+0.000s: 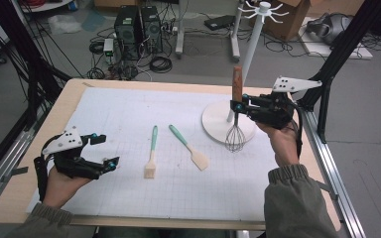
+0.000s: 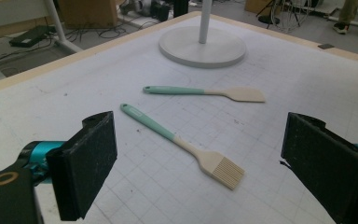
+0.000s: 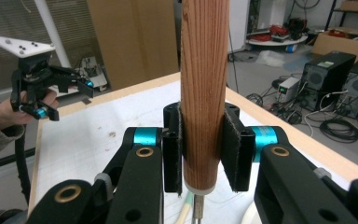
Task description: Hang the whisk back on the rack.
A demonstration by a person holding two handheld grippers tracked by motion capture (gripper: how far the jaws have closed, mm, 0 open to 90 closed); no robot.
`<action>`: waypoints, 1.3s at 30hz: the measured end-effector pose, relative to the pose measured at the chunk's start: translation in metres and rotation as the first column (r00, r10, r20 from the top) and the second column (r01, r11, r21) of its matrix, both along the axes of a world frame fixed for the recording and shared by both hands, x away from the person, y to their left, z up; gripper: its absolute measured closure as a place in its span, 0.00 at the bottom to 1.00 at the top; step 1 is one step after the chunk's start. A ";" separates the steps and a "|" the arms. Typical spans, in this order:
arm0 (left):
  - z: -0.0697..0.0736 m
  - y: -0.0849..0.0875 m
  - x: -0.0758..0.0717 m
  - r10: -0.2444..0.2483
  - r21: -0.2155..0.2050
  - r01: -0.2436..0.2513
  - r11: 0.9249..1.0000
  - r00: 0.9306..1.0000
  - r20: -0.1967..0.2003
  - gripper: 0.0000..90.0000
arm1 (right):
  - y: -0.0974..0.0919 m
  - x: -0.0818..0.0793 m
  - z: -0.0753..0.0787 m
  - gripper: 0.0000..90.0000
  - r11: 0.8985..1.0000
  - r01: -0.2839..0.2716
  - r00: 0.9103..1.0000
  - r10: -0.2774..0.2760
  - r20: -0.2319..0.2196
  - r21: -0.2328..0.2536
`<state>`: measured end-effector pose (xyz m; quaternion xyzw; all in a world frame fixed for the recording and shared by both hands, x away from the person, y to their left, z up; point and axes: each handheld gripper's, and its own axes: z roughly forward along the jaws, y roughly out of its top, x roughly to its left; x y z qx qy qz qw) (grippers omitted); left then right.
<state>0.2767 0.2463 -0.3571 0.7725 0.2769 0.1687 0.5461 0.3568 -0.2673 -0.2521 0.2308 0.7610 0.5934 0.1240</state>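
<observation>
My right gripper (image 1: 238,105) (image 3: 208,149) is shut on the wooden handle of a whisk (image 1: 236,84) (image 3: 205,70). It holds the whisk upright, wire end down, above the base of a white rack stand (image 1: 213,121). My left gripper (image 1: 106,150) (image 2: 199,156) stands open near the table's left front, with nothing between its pads. Ahead of it on the mat lie a teal-handled pastry brush (image 1: 151,153) (image 2: 182,140) and a teal-handled spatula (image 1: 188,146) (image 2: 205,91). The right gripper view also catches the left gripper (image 3: 67,100) far off.
A white gridded mat (image 1: 129,114) covers the wooden table (image 1: 10,193). The stand's pole rises to a ring of hooks (image 1: 263,10) at the back right. Computers (image 1: 139,27), cables and boxes sit on the floor beyond the table.
</observation>
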 end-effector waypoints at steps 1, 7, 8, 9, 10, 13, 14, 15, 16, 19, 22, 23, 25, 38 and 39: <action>0.000 0.000 0.000 0.000 0.001 0.000 1.000 1.000 0.002 0.12 | -0.001 0.001 0.001 0.81 1.000 0.003 1.000 -0.003 0.002 0.004; 0.001 0.002 -0.001 0.006 0.002 -0.007 1.000 1.000 0.008 0.12 | -0.007 0.008 0.010 0.81 1.000 0.024 1.000 -0.024 0.008 0.015; 0.001 0.002 -0.001 0.009 0.001 -0.009 1.000 1.000 0.010 0.12 | -0.008 0.009 0.011 0.81 0.999 0.029 1.000 -0.029 0.011 0.017; 0.001 0.002 -0.001 0.010 -0.001 -0.010 1.000 1.000 0.011 0.12 | -0.009 0.010 0.013 0.81 0.999 0.030 0.999 -0.031 0.013 0.021; 0.001 0.003 -0.001 0.009 0.002 -0.009 1.000 1.000 0.011 0.12 | -0.010 0.011 0.014 0.81 0.999 0.035 0.999 -0.035 0.012 0.023; 0.000 0.004 -0.001 0.010 0.004 -0.010 1.000 1.000 0.011 0.12 | -0.013 0.014 0.018 0.81 0.999 0.041 0.999 -0.042 0.016 0.031; 0.000 0.004 -0.001 0.012 0.003 -0.012 1.000 1.000 0.011 0.12 | -0.013 0.015 0.019 0.81 0.999 0.045 0.999 -0.046 0.019 0.030; 0.000 0.004 -0.001 0.014 0.002 -0.014 1.000 1.000 0.011 0.12 | -0.014 0.015 0.020 0.81 0.998 0.048 0.999 -0.049 0.021 0.030; 0.000 0.004 -0.001 0.012 0.006 -0.012 1.000 1.000 0.013 0.12 | -0.014 0.016 0.022 0.81 0.998 0.048 0.999 -0.049 0.024 0.030; 0.000 0.005 -0.001 0.016 0.002 -0.016 1.000 1.000 0.014 0.12 | -0.015 0.019 0.026 0.81 0.998 0.050 0.998 -0.051 0.029 0.037; 0.000 0.006 0.000 0.015 0.002 -0.015 1.000 1.000 0.014 0.12 | -0.015 0.022 0.030 0.81 0.998 0.061 0.998 -0.062 0.034 0.030; 0.000 0.006 0.000 0.013 0.002 -0.013 1.000 1.000 0.014 0.12 | -0.016 0.023 0.031 0.81 0.998 0.063 0.997 -0.064 0.034 0.031; 0.000 0.006 0.000 0.010 0.001 -0.010 1.000 1.000 0.013 0.12 | -0.016 0.025 0.034 0.81 0.997 0.067 0.997 -0.068 0.037 0.032; -0.003 0.006 0.004 0.013 0.012 -0.013 1.000 1.000 0.008 0.11 | -0.024 0.041 0.056 0.81 0.994 0.102 0.994 -0.104 0.045 0.038; -0.003 0.006 0.004 0.013 0.011 -0.013 1.000 1.000 0.007 0.11 | -0.024 0.042 0.057 0.81 0.994 0.106 0.993 -0.108 0.049 0.039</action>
